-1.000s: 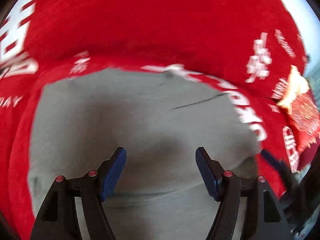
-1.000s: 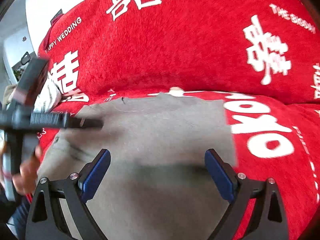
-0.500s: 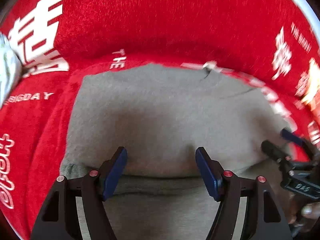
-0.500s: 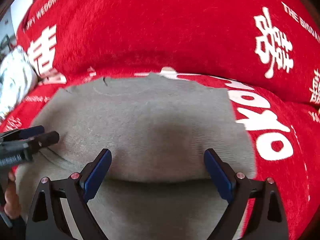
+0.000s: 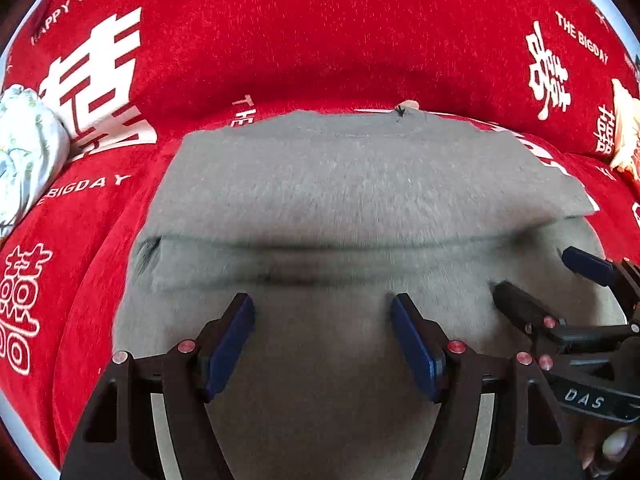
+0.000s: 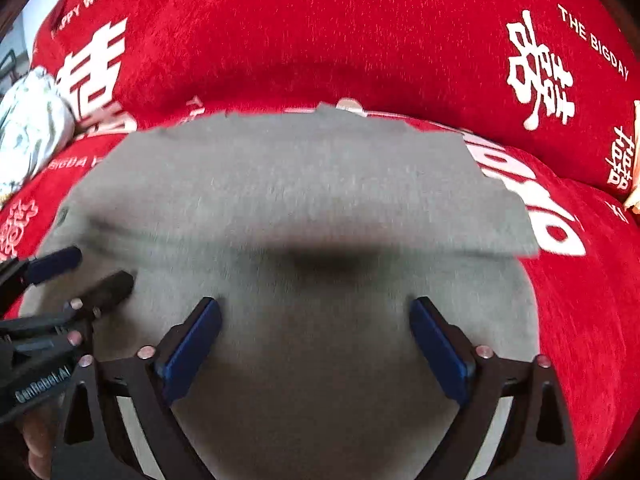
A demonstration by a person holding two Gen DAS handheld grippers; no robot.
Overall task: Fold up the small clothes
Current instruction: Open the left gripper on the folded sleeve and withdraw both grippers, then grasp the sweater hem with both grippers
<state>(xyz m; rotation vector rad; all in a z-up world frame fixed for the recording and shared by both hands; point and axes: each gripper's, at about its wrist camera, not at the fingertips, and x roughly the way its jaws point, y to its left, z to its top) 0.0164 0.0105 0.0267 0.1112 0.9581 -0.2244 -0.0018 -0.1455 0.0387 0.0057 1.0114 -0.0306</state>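
Nearest you, your left gripper (image 5: 322,344) hangs with its blue pads spread wide and nothing between them, low over the near part of the grey garment (image 5: 360,184). Your right gripper (image 6: 316,346) is the same: pads wide apart, empty, just above the cloth. Each shows at the edge of the other's view, so the two sit side by side, close together, over the near half.

The garment lies flat on the red cover (image 5: 320,40). Just past your pads a raised edge runs across it from side to side, with a dark shadow beneath it; the far portion appears to lie as an upper layer on top of the near one. Judging by that, one fold is already laid and you are between grips, with nothing held.

The next move probably calls for taking hold again, either at the near hem or at the two ends of that edge, one gripper each. Keep the pads level with each other so the layers stay aligned, and pinch through all the cloth you mean to carry.

Farther off, a pale floral bundle (image 5: 24,148) sits on the cover at the left, well apart from the garment.
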